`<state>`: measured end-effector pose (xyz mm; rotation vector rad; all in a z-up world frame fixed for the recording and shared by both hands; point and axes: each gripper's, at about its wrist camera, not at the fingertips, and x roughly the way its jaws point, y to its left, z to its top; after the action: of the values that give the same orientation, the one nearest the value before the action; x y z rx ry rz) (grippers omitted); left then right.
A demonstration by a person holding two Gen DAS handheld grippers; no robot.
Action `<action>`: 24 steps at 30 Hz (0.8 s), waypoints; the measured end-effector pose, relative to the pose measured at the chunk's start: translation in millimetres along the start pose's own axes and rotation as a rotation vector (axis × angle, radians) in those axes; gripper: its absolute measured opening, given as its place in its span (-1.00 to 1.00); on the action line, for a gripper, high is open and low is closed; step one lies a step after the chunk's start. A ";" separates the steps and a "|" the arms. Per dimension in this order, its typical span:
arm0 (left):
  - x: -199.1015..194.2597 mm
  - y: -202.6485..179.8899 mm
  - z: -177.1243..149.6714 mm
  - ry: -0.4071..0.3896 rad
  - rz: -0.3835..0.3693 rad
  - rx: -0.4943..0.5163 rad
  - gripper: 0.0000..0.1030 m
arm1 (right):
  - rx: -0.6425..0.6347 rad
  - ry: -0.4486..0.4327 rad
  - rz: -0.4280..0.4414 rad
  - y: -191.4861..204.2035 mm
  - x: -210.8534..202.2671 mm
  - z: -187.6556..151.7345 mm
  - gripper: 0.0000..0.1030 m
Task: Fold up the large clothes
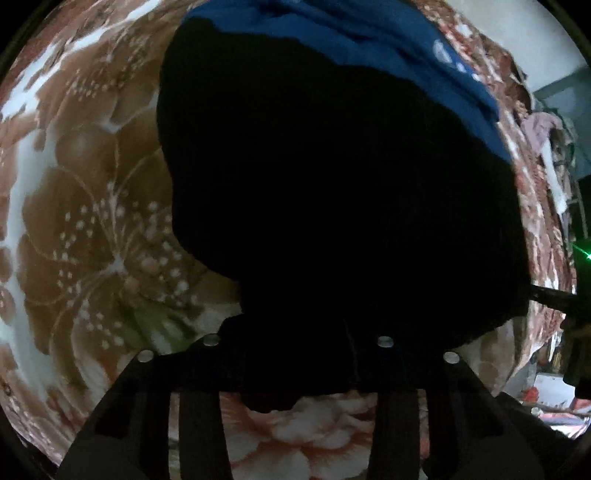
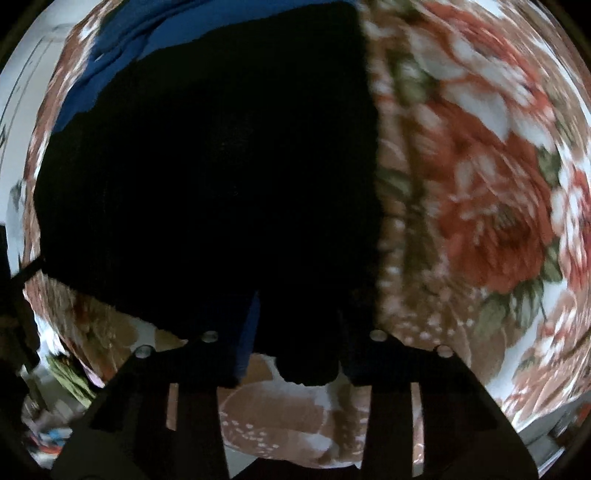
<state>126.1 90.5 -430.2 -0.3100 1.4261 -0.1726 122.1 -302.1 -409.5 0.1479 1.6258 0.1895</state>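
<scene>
Both grippers, left gripper (image 1: 299, 354) and right gripper (image 2: 295, 350), sit half-closed at 6 o'clock over the near hem of the black garment (image 1: 332, 203) on the floral blanket (image 1: 92, 192), actual pinch too dark to tell, so looks like grab-the-edge, then lift toward the blue cloth (image 1: 369, 33) at 12.

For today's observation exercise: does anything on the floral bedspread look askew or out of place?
The black cloth garment lies crooked over the blue cloth garment on the floral bedspread, its edges uneven and bunched rather than squared.
</scene>
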 end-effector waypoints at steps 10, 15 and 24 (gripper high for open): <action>-6.8 22.2 -12.3 -0.005 -0.010 -0.057 0.09 | 0.046 0.035 0.069 -26.5 12.0 -7.4 -0.11; -13.2 17.6 -11.0 -0.011 -0.060 -0.012 -0.22 | -0.014 0.040 0.030 -8.3 3.9 -7.4 -0.32; -11.3 0.9 -4.6 0.005 -0.003 0.045 -0.63 | -0.023 0.024 0.027 -12.5 10.4 -5.3 -0.58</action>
<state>119.9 94.3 -420.3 -0.2744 1.4245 -0.2076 116.4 -312.2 -422.1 0.1505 1.6458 0.2320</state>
